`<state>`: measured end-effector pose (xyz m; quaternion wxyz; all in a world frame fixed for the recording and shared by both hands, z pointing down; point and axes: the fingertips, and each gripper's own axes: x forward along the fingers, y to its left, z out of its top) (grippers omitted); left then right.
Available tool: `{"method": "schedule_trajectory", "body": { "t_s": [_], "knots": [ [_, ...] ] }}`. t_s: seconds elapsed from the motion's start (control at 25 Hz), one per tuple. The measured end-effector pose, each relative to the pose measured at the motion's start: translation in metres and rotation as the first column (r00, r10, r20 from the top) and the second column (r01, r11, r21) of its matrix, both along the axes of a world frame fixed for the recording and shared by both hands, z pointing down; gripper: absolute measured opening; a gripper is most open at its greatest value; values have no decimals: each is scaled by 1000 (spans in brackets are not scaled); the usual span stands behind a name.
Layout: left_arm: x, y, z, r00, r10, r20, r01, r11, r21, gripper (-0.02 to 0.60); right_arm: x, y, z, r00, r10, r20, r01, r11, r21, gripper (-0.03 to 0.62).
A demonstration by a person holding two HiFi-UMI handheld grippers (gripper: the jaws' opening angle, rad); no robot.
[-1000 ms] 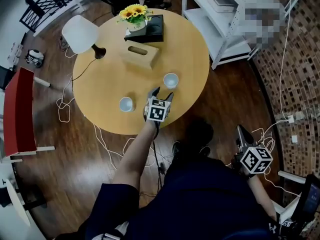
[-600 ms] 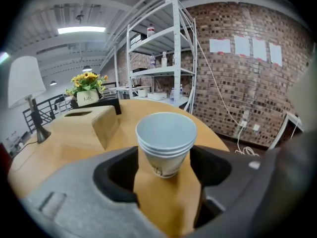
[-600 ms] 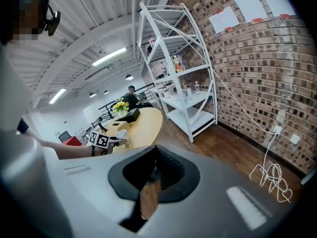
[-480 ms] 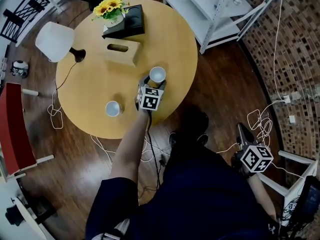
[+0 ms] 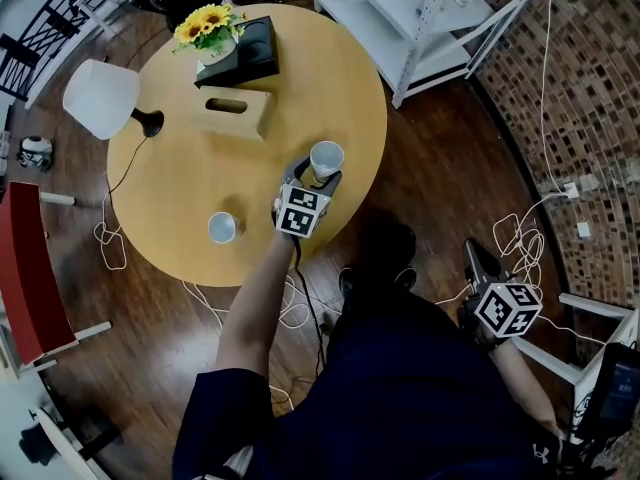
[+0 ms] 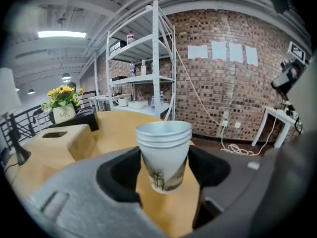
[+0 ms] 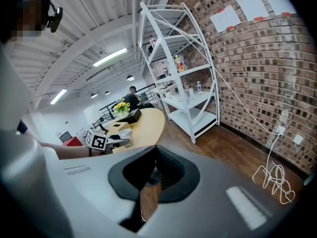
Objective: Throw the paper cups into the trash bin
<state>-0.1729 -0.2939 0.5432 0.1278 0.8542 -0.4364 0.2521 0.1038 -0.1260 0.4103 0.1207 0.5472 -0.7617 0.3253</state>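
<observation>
A stack of white paper cups (image 5: 326, 158) (image 6: 164, 152) stands upright between the jaws of my left gripper (image 5: 314, 174) (image 6: 164, 168), near the right edge of the round wooden table (image 5: 180, 183). The jaws are closing and their pads press the cup's sides. A second paper cup (image 5: 222, 227) stands alone on the table's near left part. My right gripper (image 5: 473, 255) (image 7: 155, 171) is shut and empty, low over the wooden floor at the right, away from the table. No trash bin is in view.
On the table are a wooden tissue box (image 5: 232, 114), a white lamp (image 5: 100, 98), and sunflowers (image 5: 208, 20) on a black box (image 5: 250, 53). A white shelf rack (image 5: 420, 13) stands behind right. Cables (image 5: 520, 233) lie on the floor; a red chair (image 5: 25, 268) is left.
My left gripper reached the paper cup, closed round it and carried it right, toward the table's edge. The right gripper stayed where it was.
</observation>
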Motion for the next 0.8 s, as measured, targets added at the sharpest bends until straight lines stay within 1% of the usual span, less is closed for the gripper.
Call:
{"method": "schedule_trajectory", "body": {
  "t_s": [0.08, 0.12, 0.16, 0.2, 0.24, 0.32, 0.36, 0.4, 0.44, 0.52, 0.56, 0.6, 0.64, 0.72, 0.76, 0.8],
  "knots": [
    [19, 12, -30, 994, 67, -89, -65, 998, 20, 302, -7, -6, -3, 1000, -22, 3, 22, 1000, 19, 11],
    [30, 20, -49, 984, 116, -135, -111, 993, 42, 302, -12, -10, -7, 999, -45, 6, 45, 998, 39, 11],
    [41, 29, -69, 969, 173, -178, -164, 984, 68, 302, -19, -16, -13, 997, -82, 10, 82, 994, 66, 11],
    [53, 40, -90, 947, 237, -215, -221, 970, 97, 302, -28, -21, -21, 991, -135, 13, 133, 986, 100, 11],
    [64, 51, -111, 921, 303, -244, -279, 952, 127, 302, -38, -27, -30, 980, -199, 15, 196, 971, 136, 11],
    [85, 75, -151, 863, 424, -275, -386, 904, 182, 302, -58, -35, -50, 944, -329, 10, 320, 925, 206, 12],
    [94, 87, -169, 831, 476, -287, -432, 878, 205, 302, -67, -37, -61, 922, -387, -4, 377, 894, 243, 16],
    [102, 98, -186, 795, 524, -306, -475, 851, 224, 302, -75, -38, -72, 896, -443, -30, 433, 857, 279, 47],
    [109, 109, -202, 754, 566, -334, -513, 824, 239, 302, -82, -37, -81, 866, -496, -64, 490, 814, 313, 97],
    [119, 126, -234, 665, 631, -400, -573, 774, 268, 302, -96, -31, -97, 791, -597, -133, 599, 714, 364, 174],
    [123, 133, -248, 623, 654, -429, -595, 752, 282, 302, -102, -26, -104, 750, -644, -152, 646, 662, 381, 197],
    [127, 141, -261, 587, 672, -451, -615, 733, 291, 302, -106, -19, -111, 708, -688, -161, 685, 612, 396, 213],
    [131, 149, -273, 558, 689, -463, -636, 713, 294, 302, -109, -10, -119, 667, -728, -162, 716, 565, 410, 231],
    [141, 166, -290, 513, 721, -465, -686, 670, 284, 302, -113, 6, -136, 593, -789, -164, 759, 479, 441, 256],
    [146, 174, -295, 495, 738, -458, -709, 648, 278, 302, -115, 13, -146, 564, -810, -161, 771, 447, 454, 265],
    [150, 181, -297, 482, 753, -448, -728, 628, 274, 302, -116, 19, -155, 544, -826, -150, 777, 429, 461, 270]
  ]
}}
